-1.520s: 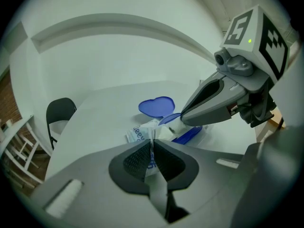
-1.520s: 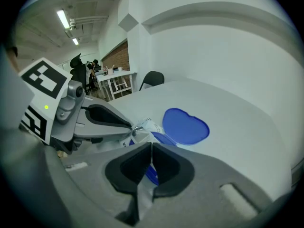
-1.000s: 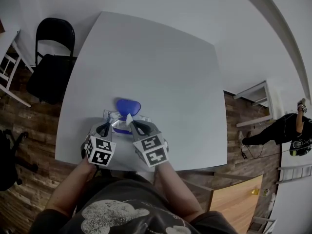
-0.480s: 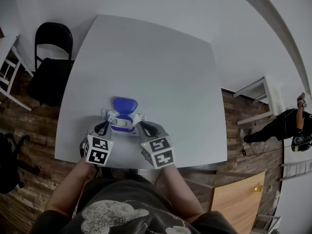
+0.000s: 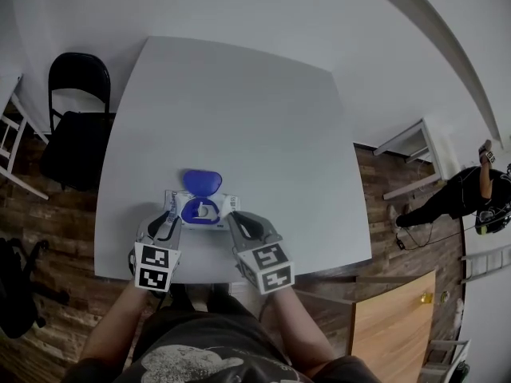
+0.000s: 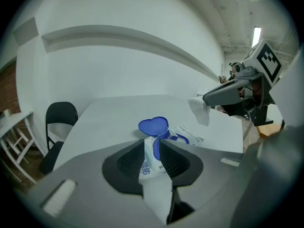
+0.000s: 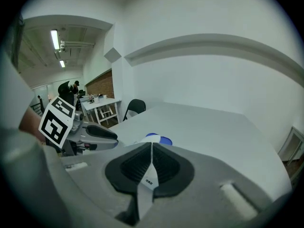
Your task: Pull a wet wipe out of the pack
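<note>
Extraction nearly done: right gripper (image 5: 233, 216), 5 o'clock of pack (image 5: 211, 215), pinches wipe (image 6: 199, 111); left gripper (image 5: 169, 217) opening around pack; next, lift wipe clear

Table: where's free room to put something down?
The whole far half of the table beyond the wipe pack is bare. So is the strip from the pack to the right edge. It is crowded only around the pack at the near edge.
</note>
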`<state>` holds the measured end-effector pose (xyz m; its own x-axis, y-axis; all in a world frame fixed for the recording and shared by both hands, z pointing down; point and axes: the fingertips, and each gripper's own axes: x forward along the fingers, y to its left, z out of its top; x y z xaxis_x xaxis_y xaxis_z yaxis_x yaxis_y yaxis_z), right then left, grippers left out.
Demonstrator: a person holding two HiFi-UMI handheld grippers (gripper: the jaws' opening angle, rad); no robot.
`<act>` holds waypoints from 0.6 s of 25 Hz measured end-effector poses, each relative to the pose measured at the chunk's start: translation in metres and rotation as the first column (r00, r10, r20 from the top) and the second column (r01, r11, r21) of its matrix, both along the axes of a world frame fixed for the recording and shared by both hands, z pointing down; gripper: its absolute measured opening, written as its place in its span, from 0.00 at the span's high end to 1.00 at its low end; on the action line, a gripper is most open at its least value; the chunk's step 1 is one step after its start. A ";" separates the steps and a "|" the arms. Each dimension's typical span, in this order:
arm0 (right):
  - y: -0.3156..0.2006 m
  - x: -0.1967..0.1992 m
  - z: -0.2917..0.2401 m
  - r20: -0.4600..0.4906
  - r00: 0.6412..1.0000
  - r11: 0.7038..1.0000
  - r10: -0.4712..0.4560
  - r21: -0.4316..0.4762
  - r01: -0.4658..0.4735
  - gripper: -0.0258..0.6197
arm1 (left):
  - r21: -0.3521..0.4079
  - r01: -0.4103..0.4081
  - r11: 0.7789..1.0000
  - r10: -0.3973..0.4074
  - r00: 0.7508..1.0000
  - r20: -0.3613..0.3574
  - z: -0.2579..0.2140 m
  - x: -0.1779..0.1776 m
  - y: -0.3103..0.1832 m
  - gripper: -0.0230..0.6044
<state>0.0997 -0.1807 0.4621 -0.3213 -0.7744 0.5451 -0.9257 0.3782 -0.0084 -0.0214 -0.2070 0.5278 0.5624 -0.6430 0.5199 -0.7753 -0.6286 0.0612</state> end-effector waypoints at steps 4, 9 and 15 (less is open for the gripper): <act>0.005 -0.003 -0.008 0.016 0.999 0.999 0.046 0.021 -0.046 0.96 | 0.025 -0.015 1.000 0.015 1.000 -0.018 -0.008 -0.012 0.000 0.78; 0.016 -0.018 -0.022 0.041 0.999 0.998 0.018 0.053 -0.021 0.96 | 0.058 0.006 0.998 -0.005 1.000 -0.022 -0.020 -0.027 0.000 0.80; 0.046 -0.003 -0.020 0.131 0.988 0.995 0.076 0.056 -0.083 0.96 | 0.087 0.072 0.994 -0.070 0.997 -0.027 -0.036 -0.040 0.024 0.81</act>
